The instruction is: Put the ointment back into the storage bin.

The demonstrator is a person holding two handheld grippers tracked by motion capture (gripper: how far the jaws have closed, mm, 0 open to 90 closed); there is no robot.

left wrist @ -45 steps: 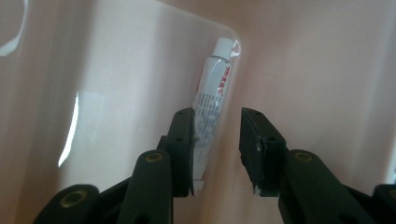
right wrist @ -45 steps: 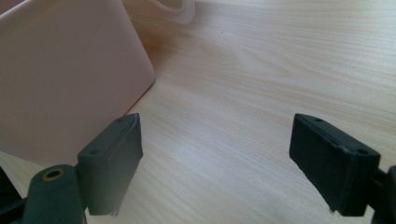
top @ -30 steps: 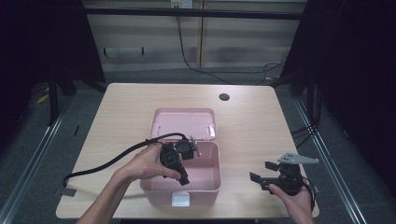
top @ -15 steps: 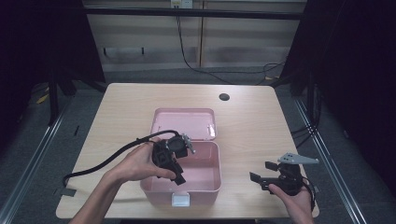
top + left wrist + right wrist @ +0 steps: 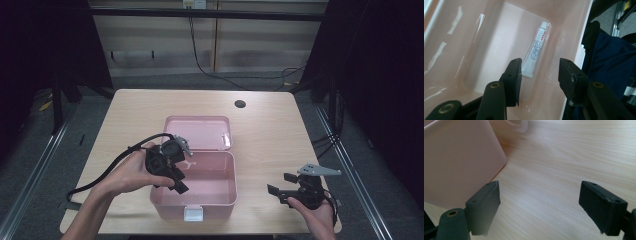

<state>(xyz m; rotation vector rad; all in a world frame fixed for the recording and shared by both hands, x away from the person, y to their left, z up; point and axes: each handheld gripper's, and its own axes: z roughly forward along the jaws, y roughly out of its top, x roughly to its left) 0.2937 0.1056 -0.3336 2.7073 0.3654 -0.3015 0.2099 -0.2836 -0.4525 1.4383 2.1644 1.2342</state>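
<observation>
A pink box (image 5: 226, 200) with its lid (image 5: 200, 132) swung back stands at the middle of the wooden table. On the box floor lies a small white tube (image 5: 537, 47) with blue print. My left gripper (image 5: 175, 180) hangs over the box's left rim, pointing down into it; the left gripper (image 5: 540, 80) is open, the tube's flat end lying just beyond and between its fingertips, untouched. My right gripper (image 5: 280, 189) rests low over the table right of the box, open and empty. From that right gripper (image 5: 544, 207) the box's pink outer wall (image 5: 456, 157) stands to the left.
A dark round hole (image 5: 240, 104) sits in the table near the far edge. A black cable (image 5: 100, 175) trails from the left gripper off the table's left side. A white latch (image 5: 193, 214) sticks out from the box's front. Bare wood (image 5: 564, 157) lies ahead of the right gripper.
My left gripper has drawn back a little to the left and toward the person over the box's left rim. The right gripper has stayed put.
</observation>
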